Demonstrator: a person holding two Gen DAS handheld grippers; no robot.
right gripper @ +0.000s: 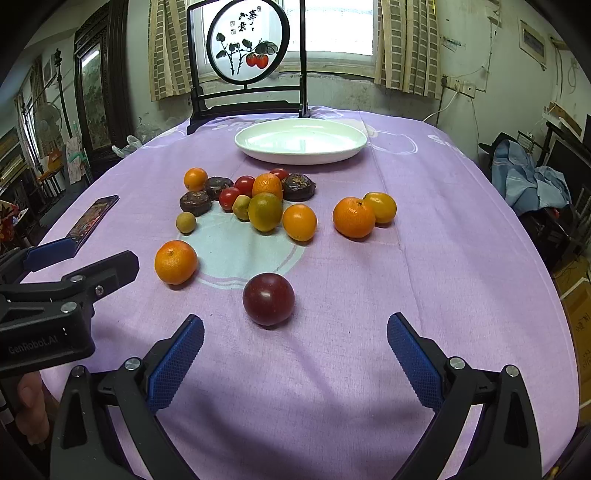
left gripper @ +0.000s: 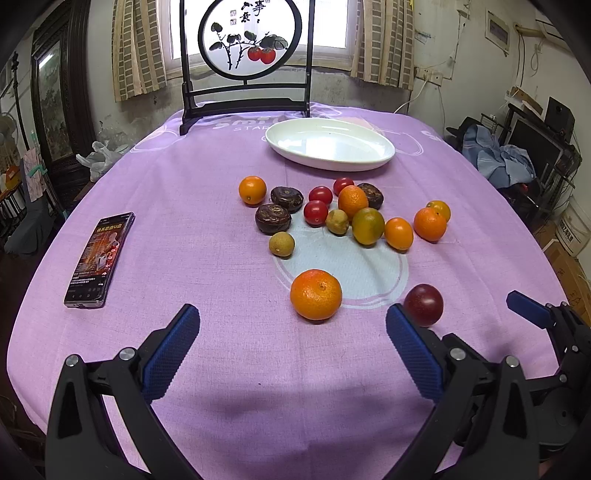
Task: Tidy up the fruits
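Both grippers are held wide and empty – the dark plum (right gripper: 268, 299) is best straddled squarely by the right gripper (right gripper: 295, 332) before squeezing

1. Daylight is pouring through a window (left gripper: 258, 33) flanked by checked curtains (left gripper: 136, 48).
2. A painted round screen (left gripper: 249, 37) is standing on the lilac-clothed worktop (left gripper: 221, 369).
3. A dark carved cabinet (left gripper: 59, 103) is standing against the stained wall (left gripper: 454, 74).
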